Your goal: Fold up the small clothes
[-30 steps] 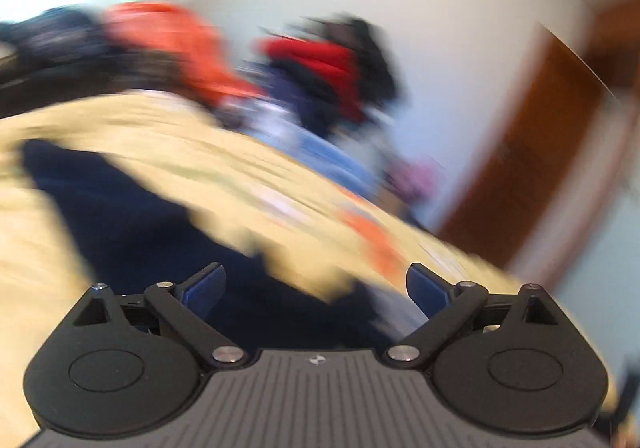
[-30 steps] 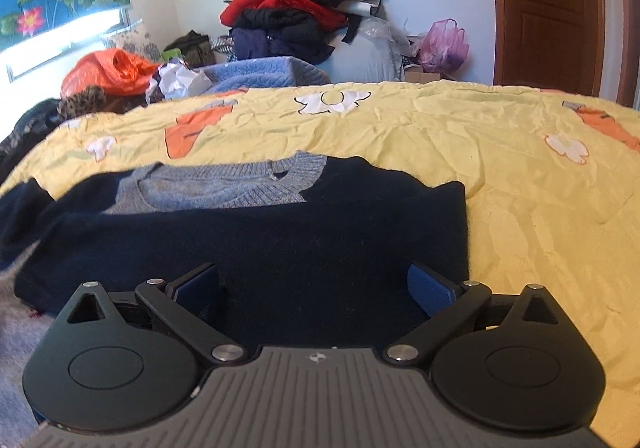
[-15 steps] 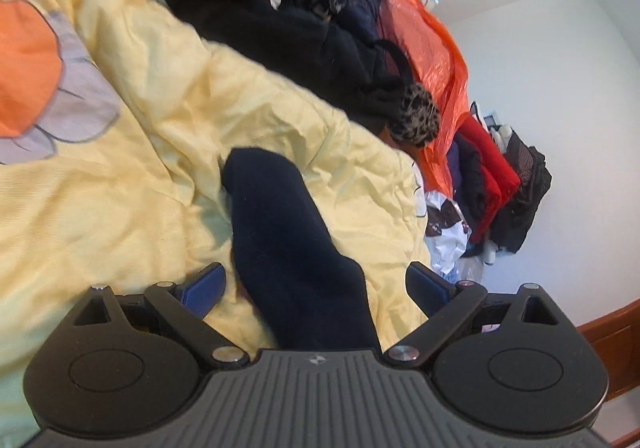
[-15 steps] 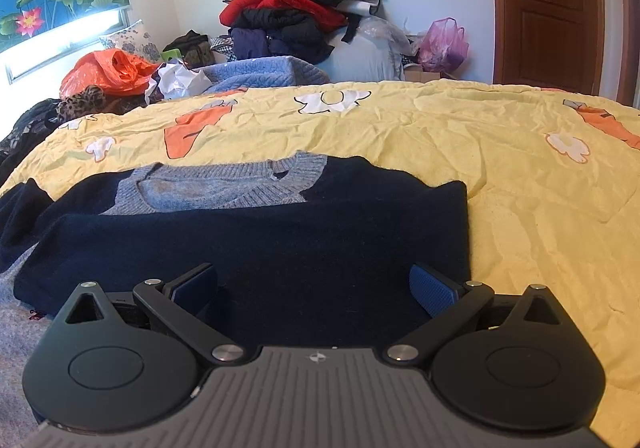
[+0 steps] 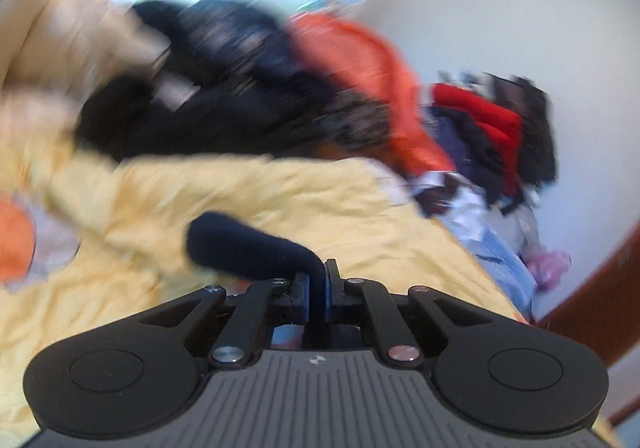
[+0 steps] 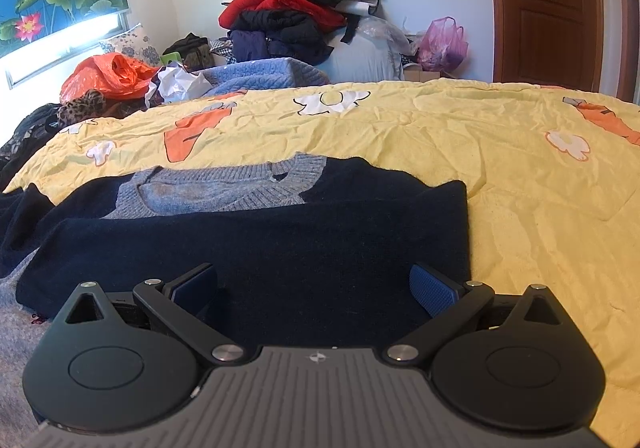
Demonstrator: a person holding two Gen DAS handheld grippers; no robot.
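Note:
A navy sweater [image 6: 256, 248] with a grey-blue knit collar [image 6: 224, 194] lies flat on the yellow bedspread [image 6: 500, 168], one sleeve folded across its body. My right gripper [image 6: 314, 288] is open and empty, low over the sweater's near part. In the blurred left wrist view my left gripper [image 5: 318, 290] is shut on the navy sleeve [image 5: 244, 244], which sticks out ahead of the jaws above the bedspread [image 5: 200, 200].
A heap of red and black clothes [image 6: 304, 8] stands against the far wall. An orange bag [image 6: 108, 74] and dark clothes lie at the bed's far left. A blue blanket [image 6: 256, 74], a pink bag [image 6: 442, 44] and a brown door [image 6: 548, 4] are behind.
My left gripper has closed on the navy sleeve and swung with it; half a second ago it was open over the sleeve. The right gripper has barely moved.

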